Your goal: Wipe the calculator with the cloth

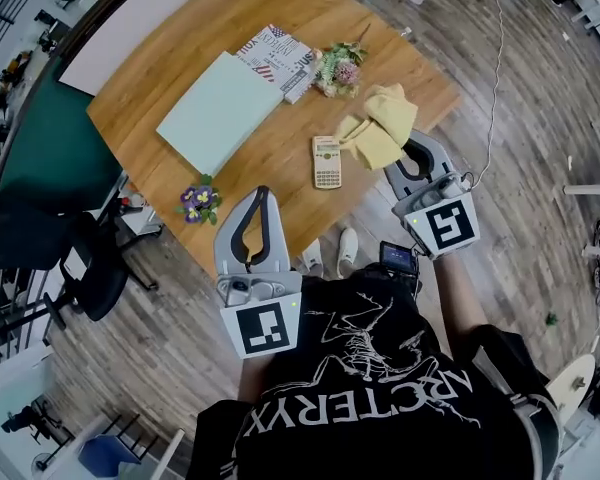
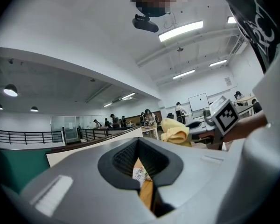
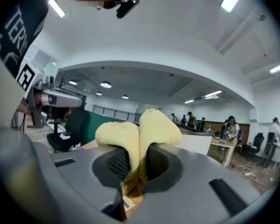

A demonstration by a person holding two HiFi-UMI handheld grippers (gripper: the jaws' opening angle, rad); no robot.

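While your right gripper (image 1: 408, 149) is clamped on the yellow cloth (image 1: 378, 126), one soft fold bulges up between its jaws and the rest lies rumpled on the wooden table (image 1: 280, 148). Just beside the cloth, at its eight o'clock, the calculator (image 1: 326, 161) lies flat, cream-coloured, keys up. Your left gripper (image 1: 262, 196) hangs at the table's six o'clock edge, jaws together on nothing.

In the head view the calculator's (image 1: 326, 161) keys and display were too small to read, and the cloth (image 1: 378, 126) covered the tips of the right claw (image 1: 408, 146). The tabletop's (image 1: 280, 158) far corner ran off the top edge. In the left gripper view the left claw (image 2: 138, 140) hid all but a sliver of tabletop.
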